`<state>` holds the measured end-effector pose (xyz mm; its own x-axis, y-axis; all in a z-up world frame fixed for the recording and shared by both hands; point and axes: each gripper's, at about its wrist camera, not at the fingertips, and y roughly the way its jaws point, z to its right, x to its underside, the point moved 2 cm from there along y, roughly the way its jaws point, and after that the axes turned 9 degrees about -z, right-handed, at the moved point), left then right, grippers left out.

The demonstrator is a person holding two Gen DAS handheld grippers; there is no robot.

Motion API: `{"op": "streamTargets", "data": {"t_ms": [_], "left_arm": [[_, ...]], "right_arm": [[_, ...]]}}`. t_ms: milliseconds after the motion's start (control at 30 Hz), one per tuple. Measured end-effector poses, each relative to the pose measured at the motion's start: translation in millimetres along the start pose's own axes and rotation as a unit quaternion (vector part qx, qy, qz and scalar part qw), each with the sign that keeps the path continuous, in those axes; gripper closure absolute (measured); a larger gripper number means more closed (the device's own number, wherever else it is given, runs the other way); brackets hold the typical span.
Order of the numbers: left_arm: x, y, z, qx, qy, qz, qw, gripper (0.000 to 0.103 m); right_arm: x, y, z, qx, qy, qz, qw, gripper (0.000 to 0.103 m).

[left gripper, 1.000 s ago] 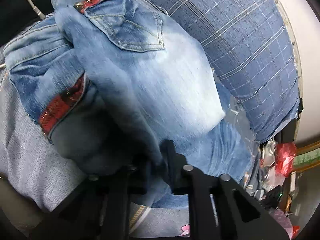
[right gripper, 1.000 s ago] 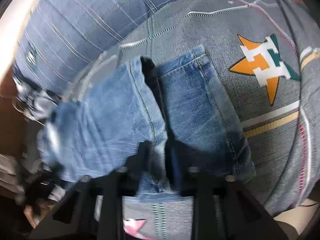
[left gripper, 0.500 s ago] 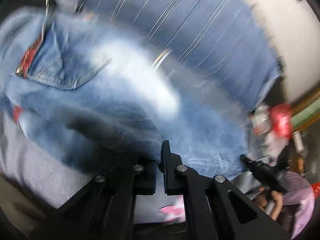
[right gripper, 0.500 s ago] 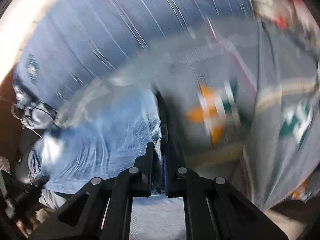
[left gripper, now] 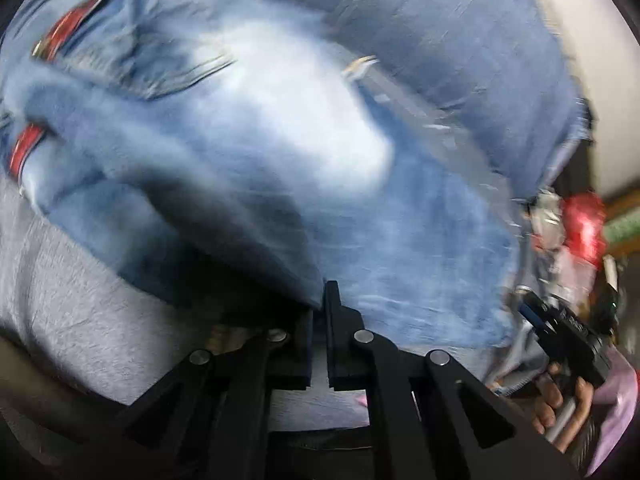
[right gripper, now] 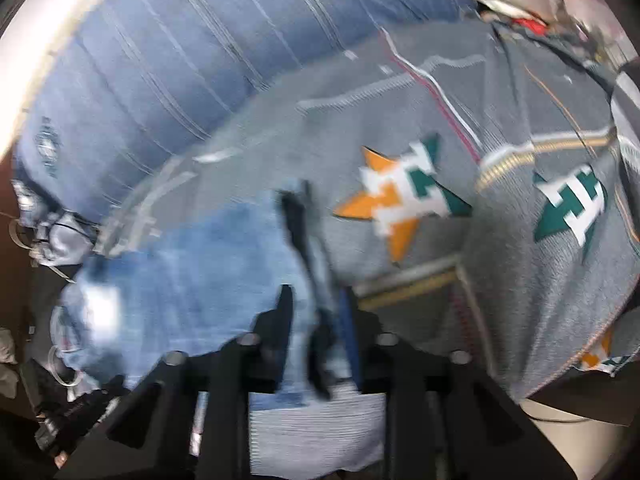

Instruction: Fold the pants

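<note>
Left gripper [left gripper: 319, 308] pinches jeans [left gripper: 280, 152] at lower centre; right gripper [right gripper: 316, 320] clamps jeans hem [right gripper: 312, 280] over star-print bedspread [right gripper: 520, 280]; frames blurred.

Faded blue jeans [left gripper: 304, 128] are showing red trim; the grey blanket [right gripper: 400, 128] is displaying orange-and-green stars.

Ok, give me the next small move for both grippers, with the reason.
Probably lower both grippers together and lay the jeans flat on the grey star-print bedspread before opening. The left gripper is closed on a denim fold, the right gripper has denim between its fingers, and the cloth looks bunched and lifted. Both views are blurred, so the fold's alignment cannot be judged.
</note>
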<state>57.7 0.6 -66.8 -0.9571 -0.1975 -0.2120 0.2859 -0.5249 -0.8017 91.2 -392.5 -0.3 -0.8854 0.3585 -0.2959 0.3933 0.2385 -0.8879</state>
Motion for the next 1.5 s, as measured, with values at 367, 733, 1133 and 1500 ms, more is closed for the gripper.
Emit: {"op": "streamTargets", "data": {"t_ms": [367,733,1133,1500], "left_arm": [[-1.5,-23.9,-11.1,0.042,-0.026,0.017,0.9986,0.043],[0.5,-16.0,3.2,0.120,-0.015,-0.019,0.9925,0.041],[48.9,43.3,132.3,0.083,0.144,-0.076,0.9831,0.030],[81.1,131.8,232.3,-0.088,0.392,-0.031,0.9150,0.019]], "right_arm": [[32.5,48.8,-86.6,-0.061,-0.085,-0.060,0.993,0.047],[-30.6,31.3,9.3,-0.032,0.037,-0.066,0.997,0.029],[-21.3,44.7,63.8,-0.124,0.084,-0.082,0.985,0.043],[-20.2,31.7,85.7,-0.177,0.103,-0.059,0.977,0.035]]}}
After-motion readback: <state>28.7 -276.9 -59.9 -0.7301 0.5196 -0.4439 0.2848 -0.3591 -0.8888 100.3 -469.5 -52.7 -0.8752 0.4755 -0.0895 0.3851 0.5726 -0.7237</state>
